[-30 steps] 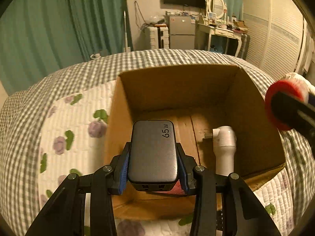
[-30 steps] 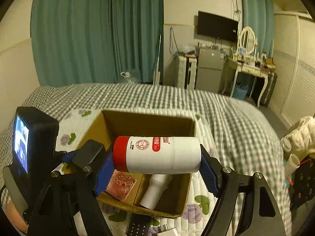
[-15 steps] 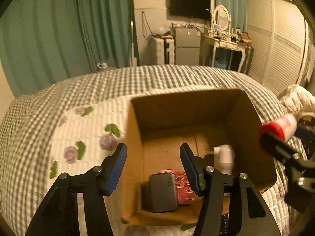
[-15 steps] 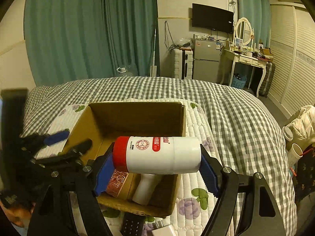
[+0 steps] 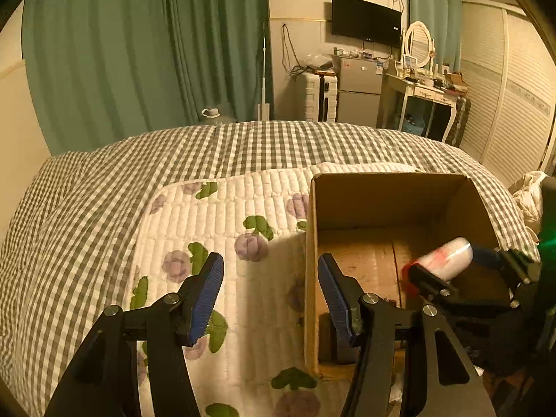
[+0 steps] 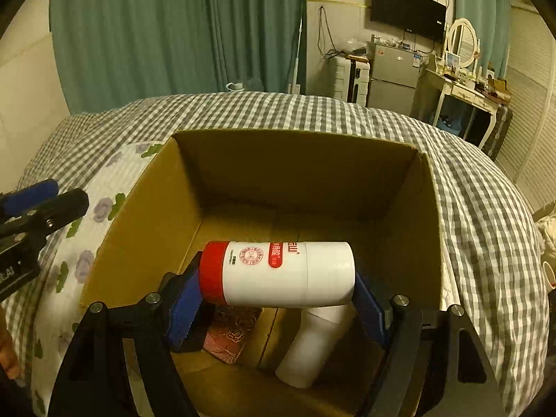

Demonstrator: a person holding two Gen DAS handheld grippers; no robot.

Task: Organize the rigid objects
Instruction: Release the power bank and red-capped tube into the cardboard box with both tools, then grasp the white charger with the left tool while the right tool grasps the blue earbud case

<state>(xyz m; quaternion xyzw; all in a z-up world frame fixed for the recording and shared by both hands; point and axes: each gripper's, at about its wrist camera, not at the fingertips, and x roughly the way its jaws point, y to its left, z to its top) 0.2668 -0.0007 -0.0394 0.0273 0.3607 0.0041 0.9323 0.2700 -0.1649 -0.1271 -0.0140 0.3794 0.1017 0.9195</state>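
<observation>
While our right gripper (image 6: 276, 290) is reaching into the cardboard box (image 6: 299, 170), we are seeing its jaws just easing apart around the white bottle with the red cap (image 6: 278, 272), which is lying crosswise between the pads, ends at both; we cannot tell whether they are pressing. Below the jaws, a white pipe elbow (image 6: 309, 347) and a red patterned packet (image 6: 231, 330) are lying. Our left gripper (image 5: 271, 299) is gaping empty, jaws straddling the box's wall

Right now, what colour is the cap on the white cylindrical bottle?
Red, on the white cylindrical bottle; clearest in the right wrist view.
</observation>
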